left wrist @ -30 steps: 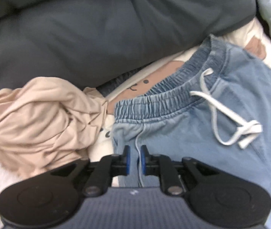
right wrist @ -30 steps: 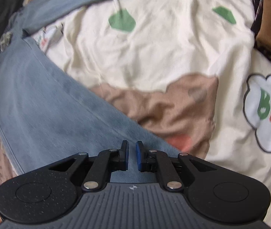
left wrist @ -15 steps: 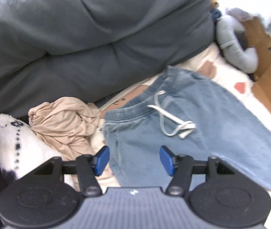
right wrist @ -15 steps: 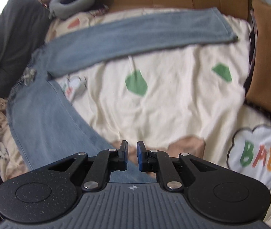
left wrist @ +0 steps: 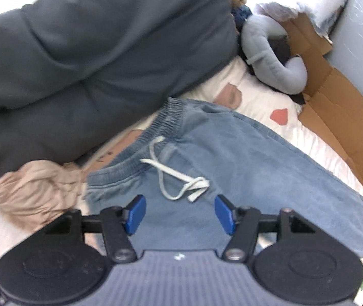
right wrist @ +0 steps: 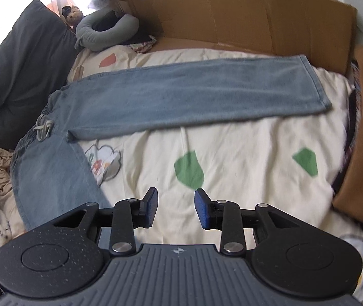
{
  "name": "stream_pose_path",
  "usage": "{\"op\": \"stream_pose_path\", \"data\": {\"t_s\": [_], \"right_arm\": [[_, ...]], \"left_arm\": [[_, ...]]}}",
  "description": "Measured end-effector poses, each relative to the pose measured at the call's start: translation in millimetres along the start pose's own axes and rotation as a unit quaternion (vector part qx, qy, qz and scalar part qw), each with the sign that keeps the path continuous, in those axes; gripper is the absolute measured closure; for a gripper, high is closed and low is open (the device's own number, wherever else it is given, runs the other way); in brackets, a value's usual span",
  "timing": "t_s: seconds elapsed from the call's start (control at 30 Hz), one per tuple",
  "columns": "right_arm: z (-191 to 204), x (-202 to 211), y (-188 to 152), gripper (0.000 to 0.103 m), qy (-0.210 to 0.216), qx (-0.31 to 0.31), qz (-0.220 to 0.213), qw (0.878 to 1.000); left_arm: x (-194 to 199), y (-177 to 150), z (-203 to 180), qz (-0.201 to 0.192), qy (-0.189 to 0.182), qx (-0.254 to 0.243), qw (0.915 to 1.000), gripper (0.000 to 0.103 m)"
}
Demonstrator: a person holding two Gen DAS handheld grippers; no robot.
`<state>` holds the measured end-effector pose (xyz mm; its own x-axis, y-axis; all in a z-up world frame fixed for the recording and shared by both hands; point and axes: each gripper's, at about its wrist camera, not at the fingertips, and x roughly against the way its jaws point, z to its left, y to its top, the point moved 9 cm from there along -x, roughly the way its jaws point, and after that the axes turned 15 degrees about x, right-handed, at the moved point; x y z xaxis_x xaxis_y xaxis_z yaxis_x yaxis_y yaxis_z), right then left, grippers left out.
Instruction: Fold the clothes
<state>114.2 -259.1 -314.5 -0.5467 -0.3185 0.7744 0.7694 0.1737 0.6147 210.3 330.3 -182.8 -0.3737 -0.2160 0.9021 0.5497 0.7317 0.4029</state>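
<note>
Jeans spread on the bed, both tools spread and empty

Next, judge: pinch one leg's hem and carry it squarely over the other. The jeans [right wrist: 181, 97] stretch across the frame's middle, above the right tool [right wrist: 176, 209], whose jaws have just opened; the waistband lies just beyond the left tool [left wrist: 179, 214].

Open quilt [right wrist: 245, 158] ahead; cardboard [right wrist: 245, 17] and dark cushion [left wrist: 92, 58] hem the edges.
</note>
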Motion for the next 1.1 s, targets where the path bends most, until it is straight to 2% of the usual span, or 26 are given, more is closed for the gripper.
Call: {"op": "stream_pose_path", "data": {"t_s": [0.13,0.23,0.3,0.47,0.63,0.87,1.0,1.1], "right_arm": [[-2,-22,19,0.064,-0.007,0.008,-0.004,1.0],[-4,-38,31,0.063,-0.013,0.013,-0.006,1.0],[-6,-49,36,0.063,-0.016,0.018,-0.003,1.0],[-12,-80,48,0.063,-0.027,0.031,0.003,0.999],[-8,-116,68,0.063,-0.041,0.058,0.018,0.997],[-2,-167,100,0.063,-0.032,0.088,0.007,0.996],[-4,-193,119,0.063,-0.035,0.092,-0.007,0.995],[0,-211,128,0.063,-0.014,0.098,-0.002,0.995]], "left_arm": [[-36,4,-12,0.001,-0.008,-0.012,0.9999,0.04],[-67,3,-22,0.003,-0.006,-0.041,0.9991,0.04],[-87,1,-25,0.013,-0.008,-0.041,0.9991,0.04],[-127,2,-37,0.01,-0.02,-0.041,0.9989,0.041],[-162,1,-47,0.02,-0.035,-0.012,0.9991,0.045],[-192,1,-75,0.004,-0.063,-0.009,0.9979,0.046],[-202,1,-98,0.004,-0.055,-0.043,0.9976,0.046],[-214,-1,-109,0.005,-0.035,-0.06,0.9976,0.046]]}}
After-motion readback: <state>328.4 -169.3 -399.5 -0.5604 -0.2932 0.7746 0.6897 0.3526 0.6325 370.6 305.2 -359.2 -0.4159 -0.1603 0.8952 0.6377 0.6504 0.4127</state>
